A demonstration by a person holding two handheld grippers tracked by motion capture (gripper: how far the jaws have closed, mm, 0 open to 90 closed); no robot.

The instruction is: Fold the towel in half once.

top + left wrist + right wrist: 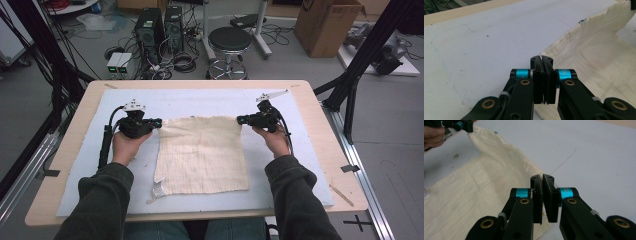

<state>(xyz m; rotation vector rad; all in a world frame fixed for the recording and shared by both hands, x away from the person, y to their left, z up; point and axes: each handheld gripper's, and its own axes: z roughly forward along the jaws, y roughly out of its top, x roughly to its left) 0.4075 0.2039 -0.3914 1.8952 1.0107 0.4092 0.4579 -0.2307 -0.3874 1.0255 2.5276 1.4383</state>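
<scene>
A cream, finely checked cloth point(202, 155) lies spread on the white mat point(200, 100). My left gripper point(157, 121) is shut on the cloth's far left corner. My right gripper point(240, 119) is shut on its far right corner. In the left gripper view the black jaws point(541, 58) are pressed together and the cloth point(594, 55) rises in a ridge toward the other gripper point(633, 5). The right gripper view has the jaws point(542, 178) closed over the cloth's edge point(474, 185), which lifts toward the left gripper point(461, 125) at the top left.
A small tag point(159, 189) sticks out at the cloth's near left corner. The mat covers a wooden table point(330, 165). Beyond the far edge stand a black stool point(229, 42), computer towers point(150, 27) and a cardboard box point(327, 25). Black frame posts point(367, 45) flank the table.
</scene>
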